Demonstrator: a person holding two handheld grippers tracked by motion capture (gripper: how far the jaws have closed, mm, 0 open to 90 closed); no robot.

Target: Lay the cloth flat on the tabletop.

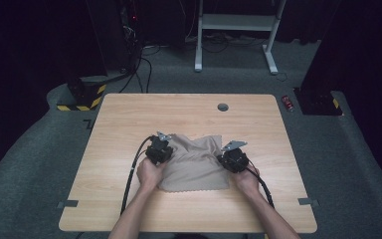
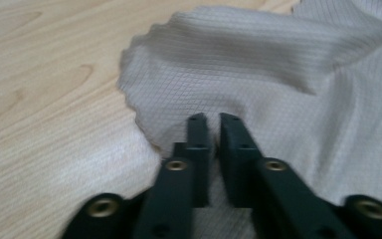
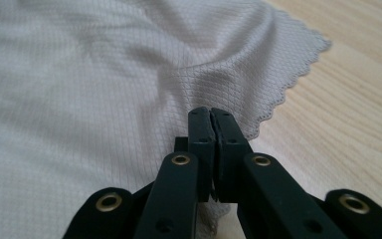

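1. The beige cloth (image 1: 195,162) lies rumpled on the near half of my wooden table (image 1: 129,114), between the two hands. Its far edge is bunched into folds and its near part lies flatter.
2. My left gripper (image 1: 160,148) sits at the cloth's left edge. In the left gripper view, its jaws are clenched on the fabric (image 2: 258,74) just inside the scalloped hem, with only a thin gap between the tips and a fold drawn up toward them.
3. My right gripper (image 1: 234,158) sits at the cloth's right edge. In the right gripper view, its jaws are pressed tight together on the cloth (image 3: 79,74), pinching it a little way in from the scalloped border, and creases run out from the pinch.
4. Each hand grips its tool from the near side; the left hand (image 1: 150,174) and the right hand (image 1: 247,180) rest at the cloth's two near corners, and a black cable trails back from each.
5. Bare tabletop surrounds the cloth on all sides. A round grommet hole (image 1: 223,107) sits near the far edge, well apart from the cloth.
6. Nothing on the table lies between the grippers and the cloth.
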